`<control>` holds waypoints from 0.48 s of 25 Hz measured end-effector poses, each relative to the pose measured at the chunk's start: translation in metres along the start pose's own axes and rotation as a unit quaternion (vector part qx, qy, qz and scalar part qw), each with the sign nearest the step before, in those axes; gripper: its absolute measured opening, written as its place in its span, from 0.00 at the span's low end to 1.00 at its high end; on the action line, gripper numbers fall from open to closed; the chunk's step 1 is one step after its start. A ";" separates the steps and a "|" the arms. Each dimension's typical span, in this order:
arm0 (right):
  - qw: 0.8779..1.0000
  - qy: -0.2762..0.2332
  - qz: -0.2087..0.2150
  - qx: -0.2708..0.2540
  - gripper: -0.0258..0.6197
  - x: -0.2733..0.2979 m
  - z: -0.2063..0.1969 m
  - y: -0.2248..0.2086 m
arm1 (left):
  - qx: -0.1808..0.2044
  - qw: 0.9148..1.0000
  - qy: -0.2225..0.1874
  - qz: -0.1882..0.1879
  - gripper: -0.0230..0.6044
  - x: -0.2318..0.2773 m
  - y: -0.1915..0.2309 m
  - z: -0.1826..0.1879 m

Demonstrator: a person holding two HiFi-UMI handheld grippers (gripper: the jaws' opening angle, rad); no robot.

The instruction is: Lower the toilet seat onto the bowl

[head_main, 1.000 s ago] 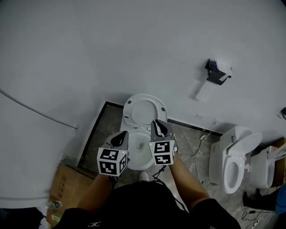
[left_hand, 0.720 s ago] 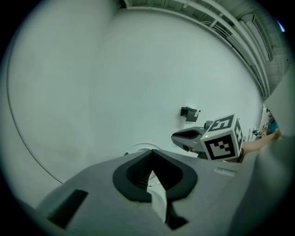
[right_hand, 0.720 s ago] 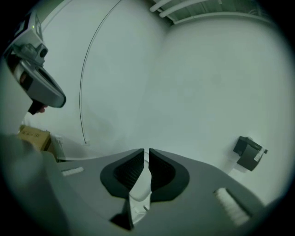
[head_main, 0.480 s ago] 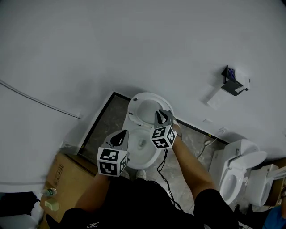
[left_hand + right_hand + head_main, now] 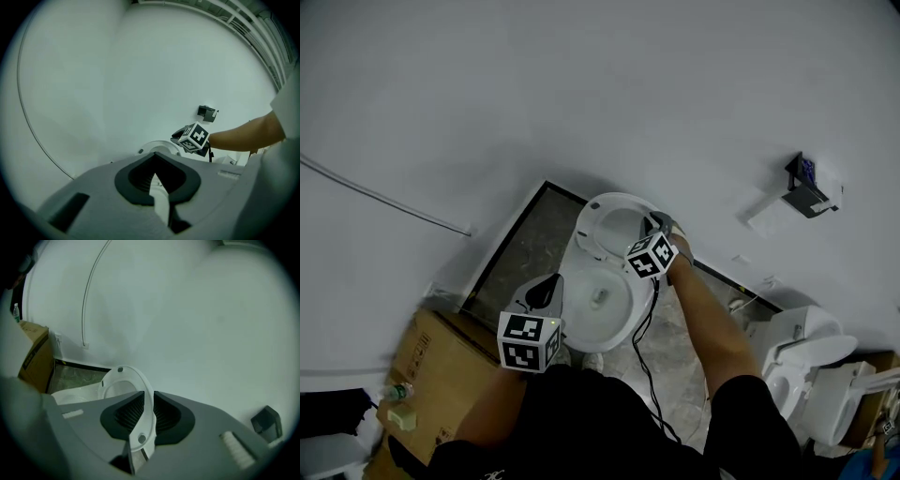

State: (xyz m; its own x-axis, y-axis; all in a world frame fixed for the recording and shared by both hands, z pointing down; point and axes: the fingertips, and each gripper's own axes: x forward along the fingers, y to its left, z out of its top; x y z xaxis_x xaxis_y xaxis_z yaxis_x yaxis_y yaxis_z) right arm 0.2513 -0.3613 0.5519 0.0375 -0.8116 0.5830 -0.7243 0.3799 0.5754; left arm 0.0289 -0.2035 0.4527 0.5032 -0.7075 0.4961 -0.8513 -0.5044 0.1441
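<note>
A white toilet stands against the wall with its seat [image 5: 614,223] raised above the bowl [image 5: 598,302]. My right gripper [image 5: 662,228] is at the seat's right edge. In the right gripper view the seat's rim [image 5: 123,379] runs between the two dark pads [image 5: 129,414] of that gripper [image 5: 149,398]. Its jaws have just been opening, and the pads flank the rim closely without a clear squeeze. My left gripper [image 5: 546,289] hovers at the bowl's left side, tips together [image 5: 155,157], holding nothing. The left gripper view also shows the right gripper's marker cube [image 5: 194,137].
A cardboard box [image 5: 441,361] sits on the floor at the lower left. A second toilet [image 5: 802,361] stands at the right. A paper holder [image 5: 811,192] hangs on the wall. A black cable [image 5: 649,328] trails along the right arm. A thin pipe [image 5: 384,202] crosses the wall.
The right gripper has travelled from above the bowl out to the raised seat's right edge and rolled. The left gripper has sunk a little toward the lower left.
</note>
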 end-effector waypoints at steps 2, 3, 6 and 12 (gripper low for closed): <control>1.000 0.017 0.004 -0.008 0.16 0.016 -0.005 -0.001 | -0.007 1.000 0.005 0.006 0.05 0.000 0.008 -0.004; 1.000 0.024 0.007 -0.012 0.16 0.022 -0.007 0.000 | -0.011 1.000 0.007 0.009 0.05 0.000 0.013 -0.006; 0.999 0.042 0.014 -0.019 0.16 0.040 -0.011 0.003 | -0.021 1.000 0.011 0.015 0.05 -0.001 0.025 -0.012; 0.997 0.066 0.012 -0.027 0.19 0.060 -0.017 0.005 | -0.034 0.999 0.017 0.025 0.05 0.000 0.045 -0.019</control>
State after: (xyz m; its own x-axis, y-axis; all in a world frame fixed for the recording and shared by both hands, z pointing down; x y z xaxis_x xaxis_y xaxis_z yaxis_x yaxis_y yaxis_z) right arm 0.2614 -0.4003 0.5996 0.1134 -0.7386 0.6645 -0.6880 0.4241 0.5889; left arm -0.0122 -0.2165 0.4757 0.4547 -0.7132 0.5335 -0.8844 -0.4326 0.1755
